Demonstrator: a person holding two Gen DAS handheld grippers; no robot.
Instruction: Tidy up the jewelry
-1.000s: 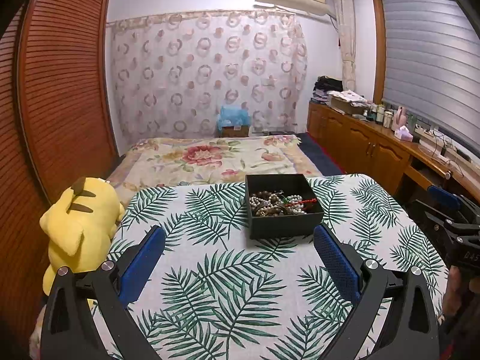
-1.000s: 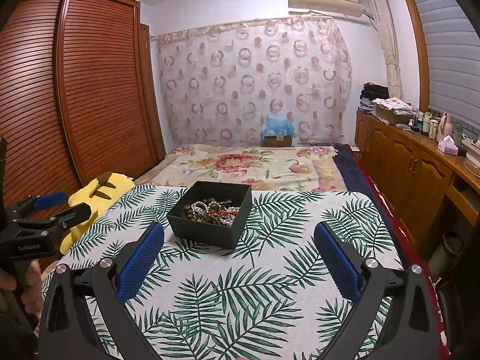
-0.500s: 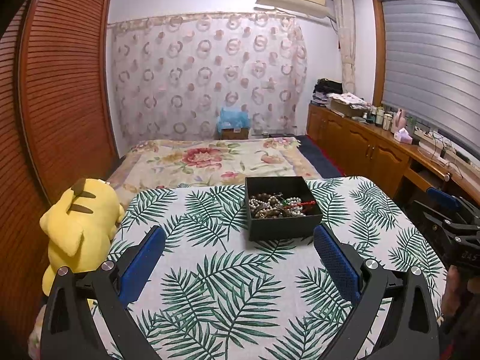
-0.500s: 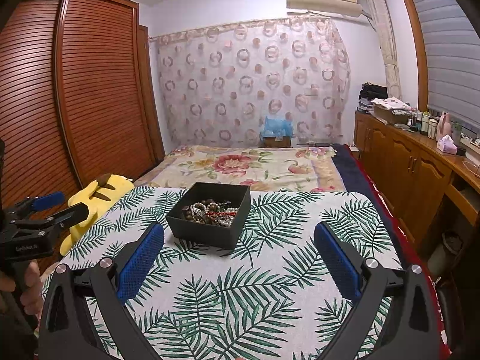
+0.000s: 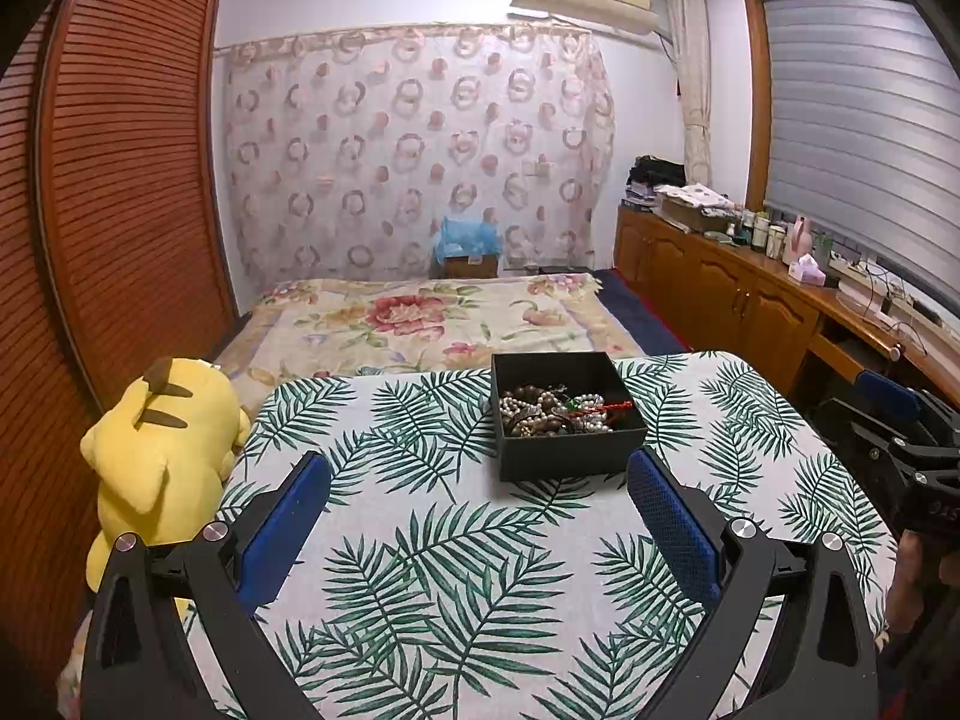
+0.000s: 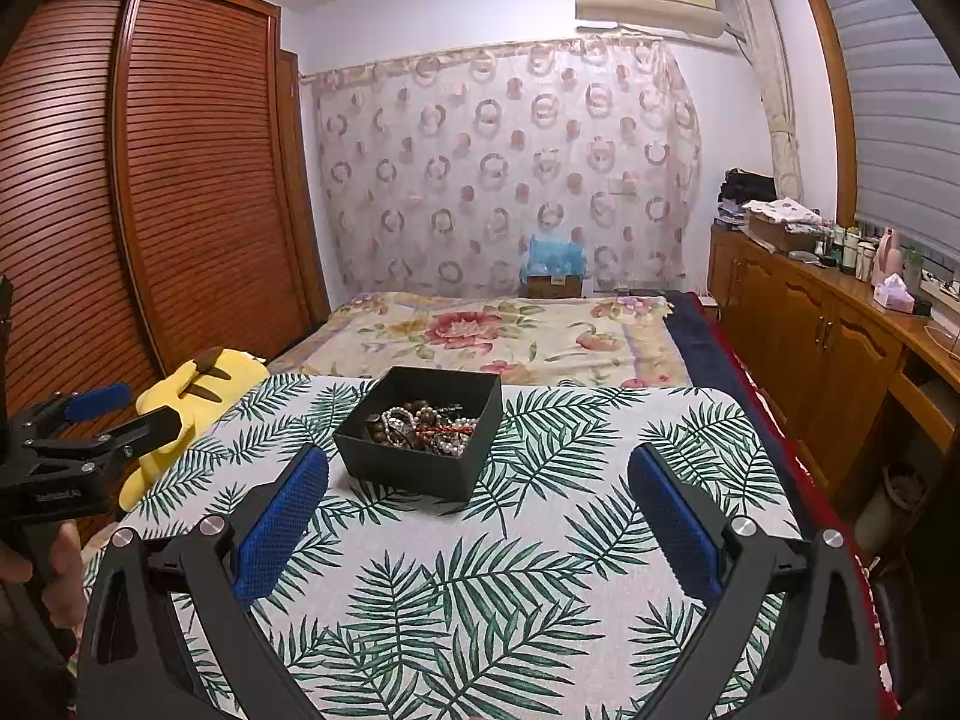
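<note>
Table with palm-leaf cloth [image 5: 456, 570] stands at the foot of a bed with a floral cover [image 5: 420, 315].

Black open-topped box [image 5: 564, 459] sits on the cloth toward the far side of the table, slightly right of centre in the left wrist view, slightly left of centre in the right wrist view [image 6: 420, 468]. Box is upright, its base flat on the cloth.

Jewelry [image 5: 558, 414] lies inside the box as one tangled heap: white pearl-like strands, dark brown beads, a red strand, a small green piece. All of it is within the box walls; individual pieces cannot be separated by eye [image 6: 423, 426].

Left gripper [image 5: 479, 474]: jaws spread wide, blue pads well apart, nothing between them. It hovers over the near part of the table, short of the box; right pad tip appears just beside the box's near right corner in its own view, contact cannot be told.

Right gripper [image 6: 478, 468]: jaws likewise wide open, empty, above the near table edge, box lying ahead between the fingers.

Each gripper shows at the edge of the other's view, with a hand [image 6: 57, 576] on the left grip.

Yellow plush toy [image 5: 159, 456] lies beside the table's left edge
</note>
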